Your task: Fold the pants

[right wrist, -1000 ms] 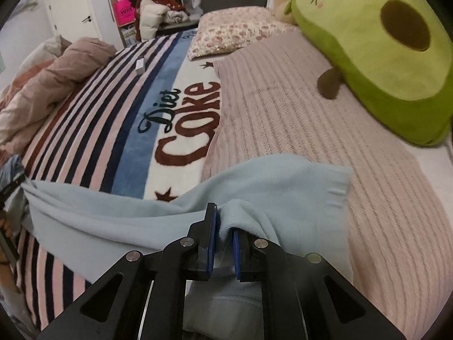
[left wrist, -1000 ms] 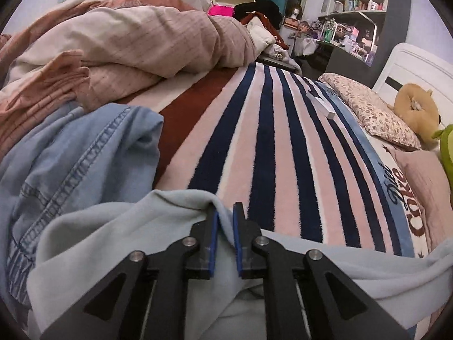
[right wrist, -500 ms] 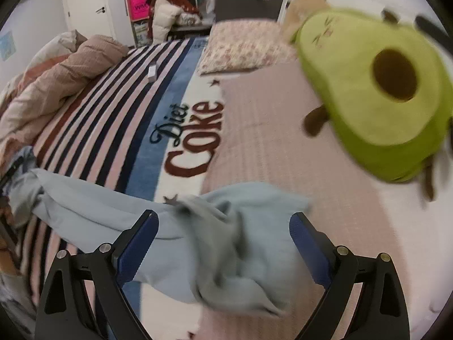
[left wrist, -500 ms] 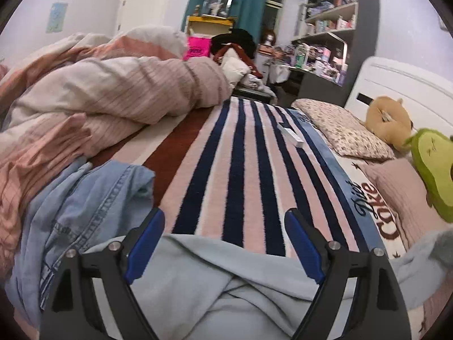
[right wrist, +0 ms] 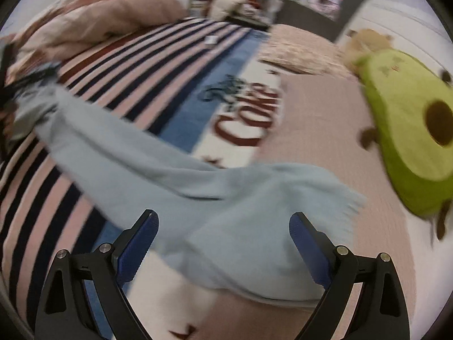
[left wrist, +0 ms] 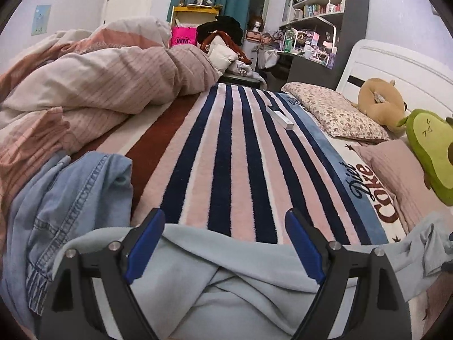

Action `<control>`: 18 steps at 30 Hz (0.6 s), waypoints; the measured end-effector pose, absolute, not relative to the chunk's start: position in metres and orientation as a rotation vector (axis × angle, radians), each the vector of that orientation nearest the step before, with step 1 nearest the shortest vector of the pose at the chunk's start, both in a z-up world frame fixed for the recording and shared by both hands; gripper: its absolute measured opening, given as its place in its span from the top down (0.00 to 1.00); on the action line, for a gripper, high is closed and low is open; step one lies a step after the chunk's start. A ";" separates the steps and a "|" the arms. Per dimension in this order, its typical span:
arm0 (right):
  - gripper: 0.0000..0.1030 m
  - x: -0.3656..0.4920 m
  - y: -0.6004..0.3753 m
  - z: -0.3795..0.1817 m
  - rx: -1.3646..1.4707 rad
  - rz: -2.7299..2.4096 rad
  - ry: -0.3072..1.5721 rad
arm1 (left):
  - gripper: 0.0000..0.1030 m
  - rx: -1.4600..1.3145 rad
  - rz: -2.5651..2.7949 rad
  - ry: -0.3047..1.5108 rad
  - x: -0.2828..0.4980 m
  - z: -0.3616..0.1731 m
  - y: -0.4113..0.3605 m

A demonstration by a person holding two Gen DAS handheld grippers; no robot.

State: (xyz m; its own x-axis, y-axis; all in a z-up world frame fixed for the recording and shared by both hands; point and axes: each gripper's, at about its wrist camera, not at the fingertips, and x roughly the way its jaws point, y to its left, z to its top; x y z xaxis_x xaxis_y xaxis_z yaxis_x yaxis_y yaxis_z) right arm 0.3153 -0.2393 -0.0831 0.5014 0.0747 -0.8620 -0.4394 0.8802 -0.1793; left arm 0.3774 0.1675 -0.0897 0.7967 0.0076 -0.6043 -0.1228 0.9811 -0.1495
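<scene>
While both claws spread wide, gripping nothing, pale blue pants (right wrist: 226,198) lie rumpled across striped blanket (left wrist: 226,155).

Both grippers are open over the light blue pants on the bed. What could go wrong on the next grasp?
1. The light blue pants lie bunched with overlapping folds under the left gripper; a pinch there may take several layers and fold crooked.
2. The denim garment touches the pants' left end and might get caught too.
3. The right wrist view is motion-blurred, so the hem near the right gripper is hard to locate.
</scene>
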 end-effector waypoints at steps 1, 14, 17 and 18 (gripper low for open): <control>0.11 0.314 -0.234 -0.089 -0.432 0.320 1.011 | 0.18 -0.184 0.066 0.647 0.377 -0.090 0.166; 0.46 0.322 -0.257 -0.126 -0.727 -0.040 0.948 | 0.18 -0.175 0.060 0.664 0.380 -0.094 0.162; 0.93 0.335 -0.281 -0.106 -0.577 -0.056 0.964 | 0.18 -0.174 0.062 0.667 0.380 -0.095 0.162; 0.99 0.339 -0.291 -0.097 -0.525 -0.083 0.957 | 0.18 -0.173 0.062 0.667 0.380 -0.095 0.162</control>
State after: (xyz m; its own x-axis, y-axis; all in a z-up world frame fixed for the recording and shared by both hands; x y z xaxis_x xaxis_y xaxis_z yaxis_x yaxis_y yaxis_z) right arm 0.3394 -0.2910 -0.0970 0.5825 -0.2950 -0.7574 -0.1595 0.8722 -0.4624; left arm 0.3801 0.1624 -0.0950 0.7842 0.0019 -0.6205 -0.1128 0.9838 -0.1396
